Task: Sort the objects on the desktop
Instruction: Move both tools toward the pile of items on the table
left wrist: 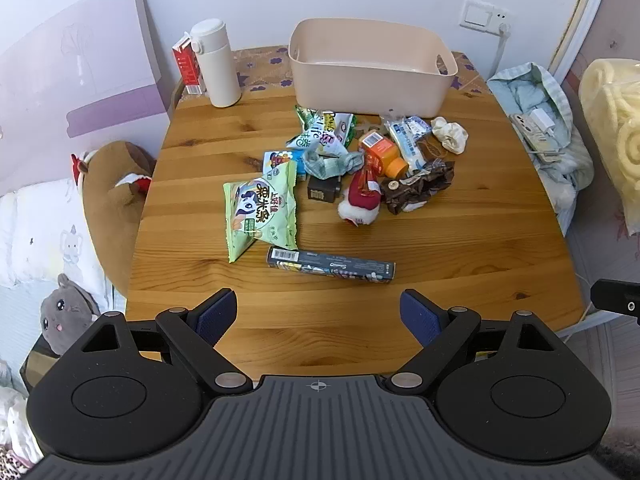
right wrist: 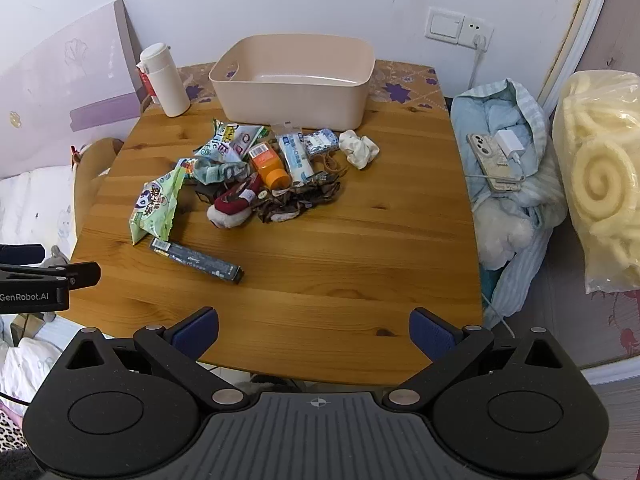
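A loose heap of small objects lies near the middle of the wooden worktop (left wrist: 460, 248), just in front of an empty beige plastic bin (left wrist: 370, 66): a green snack bag (left wrist: 262, 210), an orange bottle (left wrist: 382, 154) on its side, a red and white plush toy (left wrist: 360, 198), a crumpled white cloth (left wrist: 450, 134) and, nearest the cameras, a long dark box (left wrist: 330, 265) lying flat. A white flask (left wrist: 214, 62) stands upright left of the bin. The left gripper (left wrist: 319, 312) and right gripper (right wrist: 314, 330) hover over the near edge, jaws spread wide and grasping nothing. Only the right wrist view shows clearly a phone (right wrist: 490, 160) and white charger (right wrist: 509, 142) on bedding beside the worktop; only the left shows a grey plush toy (left wrist: 66, 310).
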Tool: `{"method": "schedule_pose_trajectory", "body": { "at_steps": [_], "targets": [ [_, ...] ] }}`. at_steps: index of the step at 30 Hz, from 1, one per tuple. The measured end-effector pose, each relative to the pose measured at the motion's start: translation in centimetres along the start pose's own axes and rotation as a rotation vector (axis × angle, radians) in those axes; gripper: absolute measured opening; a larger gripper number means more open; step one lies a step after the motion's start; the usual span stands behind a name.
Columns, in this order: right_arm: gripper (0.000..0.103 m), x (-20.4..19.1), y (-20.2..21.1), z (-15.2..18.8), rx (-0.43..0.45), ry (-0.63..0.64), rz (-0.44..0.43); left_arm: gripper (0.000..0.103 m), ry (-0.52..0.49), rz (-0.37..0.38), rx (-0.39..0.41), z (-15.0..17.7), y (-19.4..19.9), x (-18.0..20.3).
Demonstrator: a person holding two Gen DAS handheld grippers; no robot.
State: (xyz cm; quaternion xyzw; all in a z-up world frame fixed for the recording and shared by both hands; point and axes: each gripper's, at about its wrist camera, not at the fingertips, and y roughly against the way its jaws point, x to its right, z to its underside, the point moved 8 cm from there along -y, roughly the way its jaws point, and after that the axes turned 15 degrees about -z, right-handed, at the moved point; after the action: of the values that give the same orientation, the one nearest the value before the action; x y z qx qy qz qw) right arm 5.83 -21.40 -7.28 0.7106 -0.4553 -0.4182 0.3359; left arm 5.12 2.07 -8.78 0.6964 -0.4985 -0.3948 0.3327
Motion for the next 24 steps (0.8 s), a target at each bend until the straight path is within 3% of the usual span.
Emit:
{"method": "schedule_pose_trajectory", "body": {
  "at_steps": [15,21,22,24],
  "targets": [
    [0.103,-1.9,-5.6,-3.7,-0.104,-0.019,-0.004,0.09,-0.049,0.004,-0.038,-3.4,-5.5,-1.3],
    [0.103,-2.3,-8.3,-5.6,-0.144,-0.022,-0.01,0.09,-0.035,-0.001,-0.064,-5.4,-8.5,-2.6],
    [0.103,-2.4,-8.7,-5.8,-0.151,-0.022,-0.014,0.09,0.027,-0.022,-0.079,-5.8,-9.1,-2.9],
    [0.103,-2.5,-9.7,-6.2,-0.162,-0.02,-0.023,0.09,0.03,-0.025,-0.082,-6.3,-10.0,-3.3]
  ]
}}
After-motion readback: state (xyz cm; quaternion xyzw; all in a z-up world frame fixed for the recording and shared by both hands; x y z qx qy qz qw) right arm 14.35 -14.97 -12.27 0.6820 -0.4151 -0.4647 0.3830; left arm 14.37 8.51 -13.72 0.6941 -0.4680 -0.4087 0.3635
